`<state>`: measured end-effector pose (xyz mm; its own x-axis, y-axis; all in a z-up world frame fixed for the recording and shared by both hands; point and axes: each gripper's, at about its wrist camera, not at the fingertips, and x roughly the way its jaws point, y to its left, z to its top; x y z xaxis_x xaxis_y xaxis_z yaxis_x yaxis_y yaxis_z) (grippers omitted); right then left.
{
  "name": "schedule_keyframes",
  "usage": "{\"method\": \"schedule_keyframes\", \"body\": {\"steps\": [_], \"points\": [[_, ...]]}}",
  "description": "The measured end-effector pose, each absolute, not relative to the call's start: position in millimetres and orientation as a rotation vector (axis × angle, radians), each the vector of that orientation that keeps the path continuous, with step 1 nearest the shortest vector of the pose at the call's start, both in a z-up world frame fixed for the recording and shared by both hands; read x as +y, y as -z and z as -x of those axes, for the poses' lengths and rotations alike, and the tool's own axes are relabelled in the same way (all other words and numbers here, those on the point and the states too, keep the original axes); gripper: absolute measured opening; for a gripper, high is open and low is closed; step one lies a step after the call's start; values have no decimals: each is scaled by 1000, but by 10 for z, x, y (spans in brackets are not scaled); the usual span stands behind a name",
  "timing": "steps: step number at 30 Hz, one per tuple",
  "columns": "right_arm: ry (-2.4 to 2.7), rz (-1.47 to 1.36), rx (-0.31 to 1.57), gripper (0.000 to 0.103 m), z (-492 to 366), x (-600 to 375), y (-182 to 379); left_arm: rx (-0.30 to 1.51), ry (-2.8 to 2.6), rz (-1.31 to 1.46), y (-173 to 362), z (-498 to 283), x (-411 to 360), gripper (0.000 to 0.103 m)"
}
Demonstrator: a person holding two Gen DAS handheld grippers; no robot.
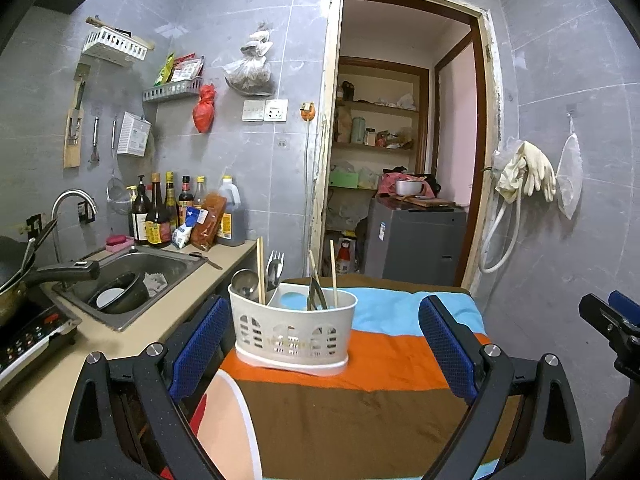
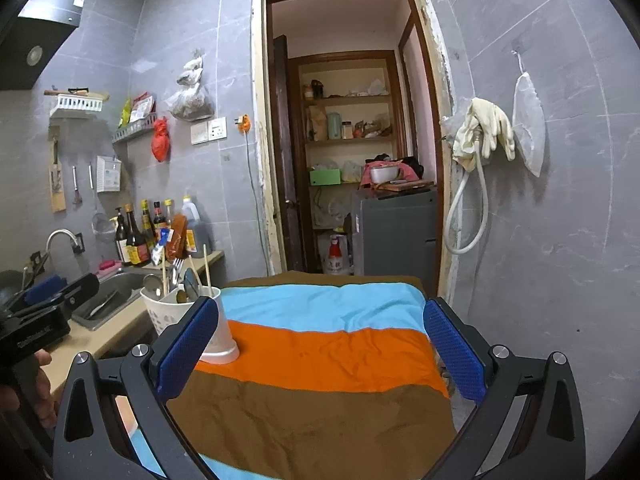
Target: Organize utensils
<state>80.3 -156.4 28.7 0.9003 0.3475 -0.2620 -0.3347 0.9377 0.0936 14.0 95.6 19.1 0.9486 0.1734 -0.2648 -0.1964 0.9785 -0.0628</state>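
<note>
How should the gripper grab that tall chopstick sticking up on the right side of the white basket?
Grip the chopstick on its bare upper part, above the white basket rim, coming down from above with a finger on each side. It stands nearly upright and its lower end is hidden inside the compartment, so only the top is free. The left gripper is open and seems better placed, facing the basket.

Grey tiled walls (image 1: 280,184) all round, lit evenly. Open doorway (image 2: 348,128) with a chipped pale frame gives onto wooden pantry shelves (image 2: 348,98) and a grey appliance (image 2: 396,232). Left: beige counter with steel sink (image 1: 132,276), sauce bottles (image 1: 160,216), wall racks; rubber gloves (image 1: 528,170) hang right.
</note>
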Motion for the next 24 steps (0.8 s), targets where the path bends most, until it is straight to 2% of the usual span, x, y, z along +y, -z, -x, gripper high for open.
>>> {"method": "schedule_keyframes", "body": {"steps": [24], "points": [[-352, -26, 270, 103, -282, -1698, -231, 278, -168, 88, -73, 349, 742, 93]]}}
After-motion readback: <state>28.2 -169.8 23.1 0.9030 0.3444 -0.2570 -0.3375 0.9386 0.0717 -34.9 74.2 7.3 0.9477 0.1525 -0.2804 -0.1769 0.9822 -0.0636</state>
